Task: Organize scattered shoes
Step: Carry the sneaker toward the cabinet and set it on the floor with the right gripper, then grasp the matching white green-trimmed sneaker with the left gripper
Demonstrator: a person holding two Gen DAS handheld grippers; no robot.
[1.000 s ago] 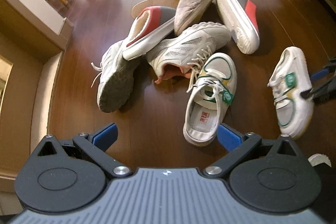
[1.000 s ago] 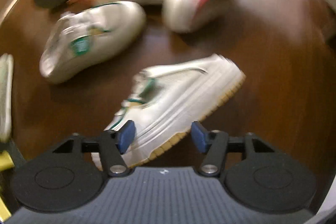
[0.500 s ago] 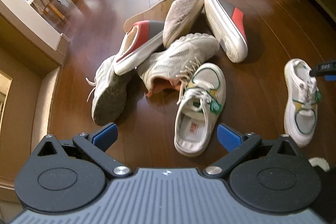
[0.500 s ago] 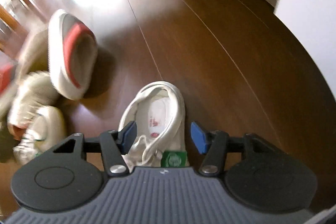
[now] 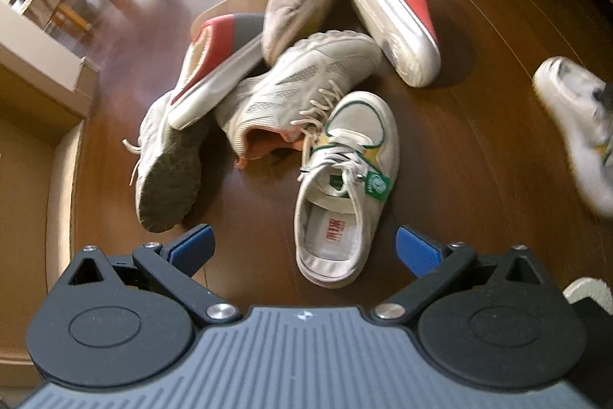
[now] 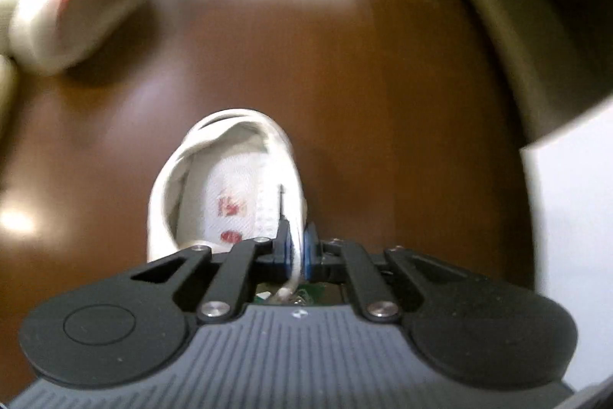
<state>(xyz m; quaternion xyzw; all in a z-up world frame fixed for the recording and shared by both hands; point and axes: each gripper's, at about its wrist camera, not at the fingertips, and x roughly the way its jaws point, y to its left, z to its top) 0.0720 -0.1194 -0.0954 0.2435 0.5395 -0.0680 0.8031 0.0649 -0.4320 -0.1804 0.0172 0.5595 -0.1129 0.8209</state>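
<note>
Right gripper (image 6: pixel 298 250), spread wide half a second ago, now clamped on side wall of white green-trimmed low sneaker (image 6: pixel 230 186). Same sneaker (image 5: pixel 578 125) blurred at right edge of left view, shifted outward from before.

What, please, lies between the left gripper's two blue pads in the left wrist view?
The heel of the white sneaker with green trim lies between them, resting untouched on the dark wooden floor; the left gripper is open.

White sneaker (image 5: pixel 345 186) w/ green-yellow trim – red-grey slipper (image 5: pixel 394 14) – brown floor (image 5: pixel 479 148)
</note>
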